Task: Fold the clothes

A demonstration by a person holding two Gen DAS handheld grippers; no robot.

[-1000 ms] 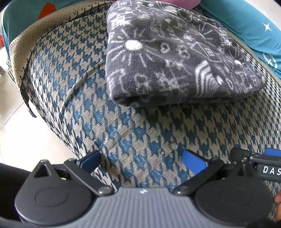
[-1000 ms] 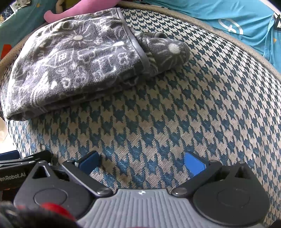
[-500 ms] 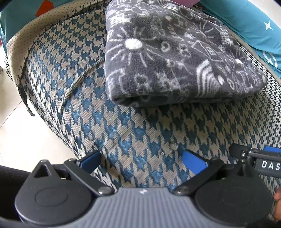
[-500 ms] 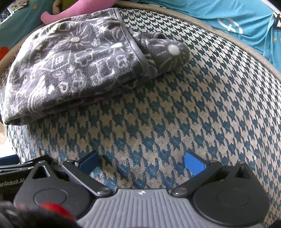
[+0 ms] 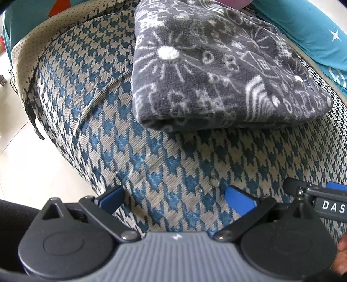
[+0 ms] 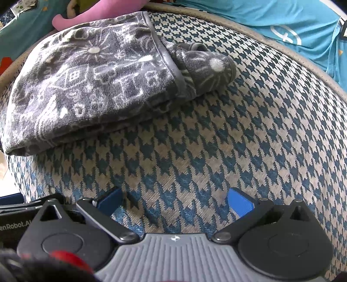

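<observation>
A dark grey fleece garment with white doodle print lies folded (image 5: 216, 71) on a blue and beige houndstooth cushion (image 5: 169, 173). In the right wrist view the same fold (image 6: 91, 86) shows a bound hem, and a sleeve end (image 6: 208, 67) sticks out at its right side. My left gripper (image 5: 175, 200) hovers open over bare cushion, short of the fold's near edge. Just as far back, my right gripper (image 6: 174, 202) is open too, with nothing between its blue pads (image 6: 239, 204).
Teal cloth (image 5: 303, 28) lies behind the cushion, and a pink item (image 6: 97, 13) sits beyond the fold. Pale tiled floor (image 5: 26, 169) drops away to the left of the cushion's edge. The other gripper's black body (image 5: 321, 201) is close at my left gripper's right.
Both grippers drifted slightly, so the folded garment sits a little lower and nearer in the views. Nothing was grasped or released.
</observation>
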